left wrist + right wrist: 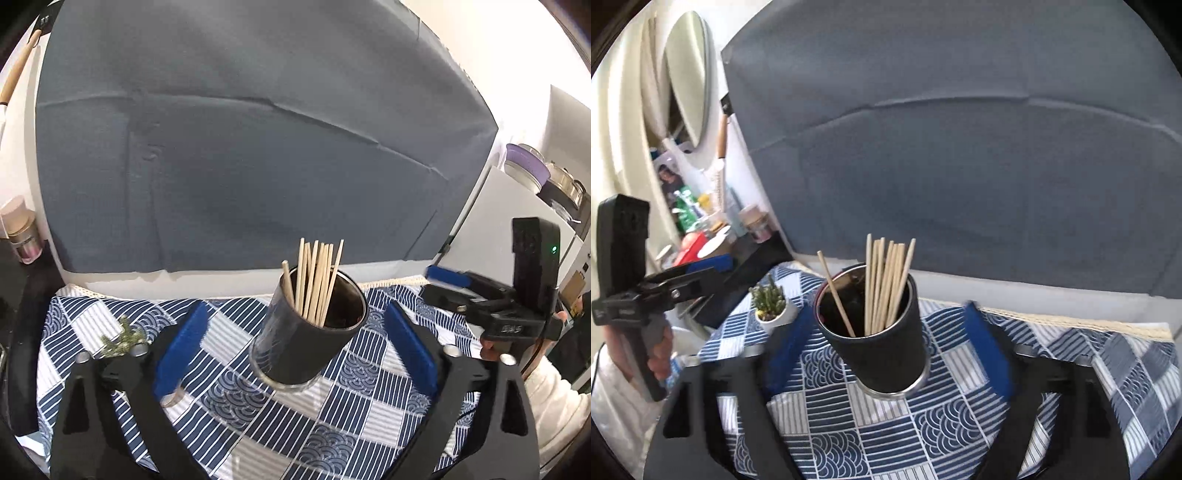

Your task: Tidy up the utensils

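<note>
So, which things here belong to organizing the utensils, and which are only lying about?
For the job:
- black cup
- wooden sticks standing in it

Lying about:
- small potted plant
- checked tablecloth
- jars at the left
- pots at the right

Black cup [882, 343] upright on patterned cloth, holding bundle of wooden chopsticks [886, 284].

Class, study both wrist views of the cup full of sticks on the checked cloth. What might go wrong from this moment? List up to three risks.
1. The black cup is tall and the wooden sticks lean past its rim; a bump from either open claw, left claw or right claw, might tip it.
2. It stands on a loose tablecloth; dragging the cloth could shift it.
3. The small potted plant stands close beside it and could be knocked.
</note>
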